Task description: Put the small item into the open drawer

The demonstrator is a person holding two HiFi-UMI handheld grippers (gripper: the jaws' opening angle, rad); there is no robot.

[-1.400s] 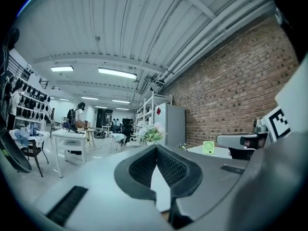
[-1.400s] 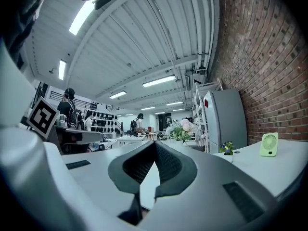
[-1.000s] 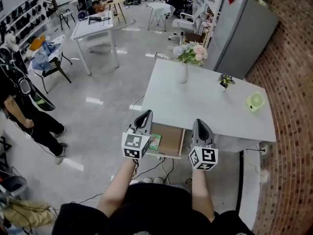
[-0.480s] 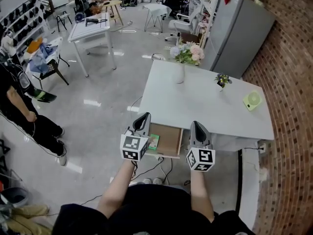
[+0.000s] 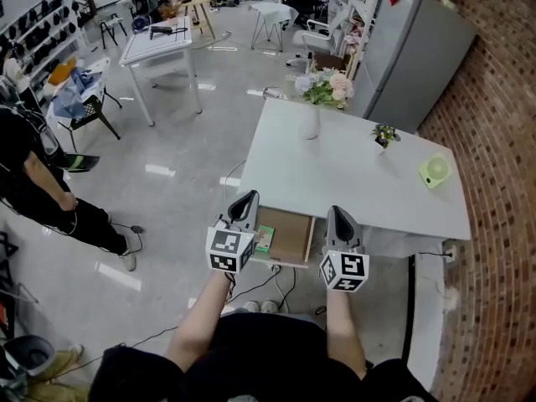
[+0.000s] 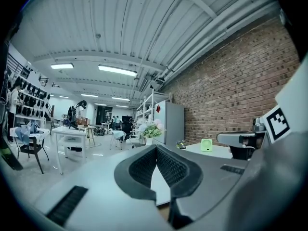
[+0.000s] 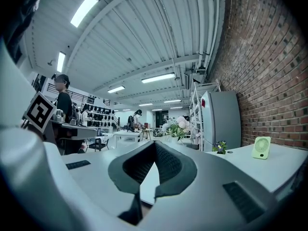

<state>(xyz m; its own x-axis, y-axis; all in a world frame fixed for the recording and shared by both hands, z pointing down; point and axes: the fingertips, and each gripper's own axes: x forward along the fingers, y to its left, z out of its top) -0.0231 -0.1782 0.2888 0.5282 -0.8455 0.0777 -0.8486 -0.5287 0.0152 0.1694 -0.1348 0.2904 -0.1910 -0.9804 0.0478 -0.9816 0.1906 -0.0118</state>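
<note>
An open wooden drawer (image 5: pixel 293 237) sticks out of the near left side of the white table (image 5: pixel 360 178). A small green item (image 5: pixel 265 239) lies in the drawer's left end. My left gripper (image 5: pixel 249 198) hovers just above and left of the drawer; its jaws are shut with nothing between them (image 6: pixel 156 148). My right gripper (image 5: pixel 337 212) is held over the table's near edge, right of the drawer. It too is shut and empty (image 7: pixel 155 144). Both point away from me across the table.
On the table stand a white vase of flowers (image 5: pixel 321 95), a small potted plant (image 5: pixel 384 136) and a green fan (image 5: pixel 436 172). A grey fridge (image 5: pixel 414 48) is behind, a brick wall on the right. A person (image 5: pixel 42 187) walks at the left; cables lie under the drawer.
Both grippers have stayed nearly still and shut. The person at the left has stepped further along the floor, and the view has shifted slightly.
</note>
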